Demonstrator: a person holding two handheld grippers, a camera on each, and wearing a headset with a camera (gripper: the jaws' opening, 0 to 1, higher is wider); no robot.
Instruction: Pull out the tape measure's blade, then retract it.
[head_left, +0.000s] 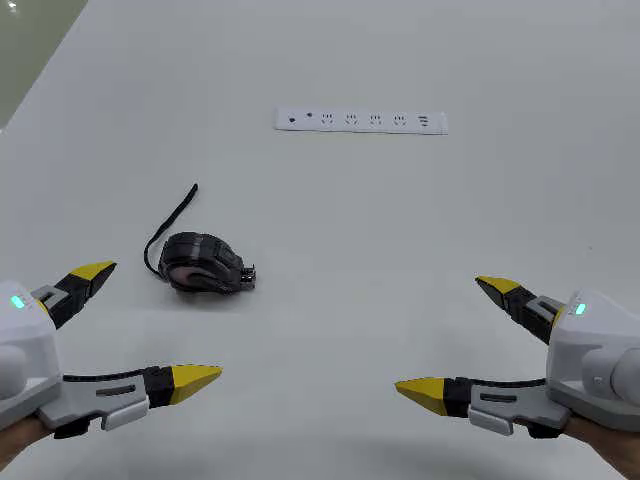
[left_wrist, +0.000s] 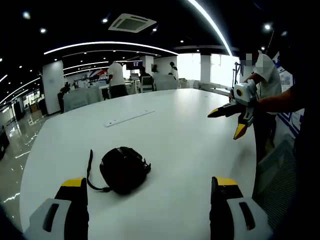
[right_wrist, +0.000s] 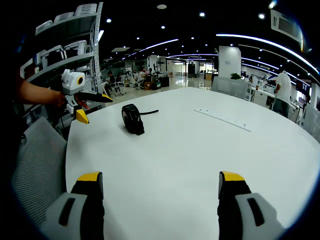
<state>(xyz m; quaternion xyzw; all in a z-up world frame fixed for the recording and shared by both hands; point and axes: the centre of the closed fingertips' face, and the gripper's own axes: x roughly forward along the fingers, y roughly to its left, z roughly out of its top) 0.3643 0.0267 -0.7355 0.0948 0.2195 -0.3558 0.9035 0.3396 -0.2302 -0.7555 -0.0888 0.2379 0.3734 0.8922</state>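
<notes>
**No legible writing in any view**

No text, brand or number can be read. The tape measure (head_left: 203, 264) has a round, pinkish face plate on its black case, but any print on it is too small to make out. The white power strip (head_left: 360, 121) carries small dark marks beside its sockets and at its ends, and none of them resolves into letters or figures. In the left gripper view, a dark screen (left_wrist: 133, 64) hangs in the far room, its content too blurred to read.
</notes>
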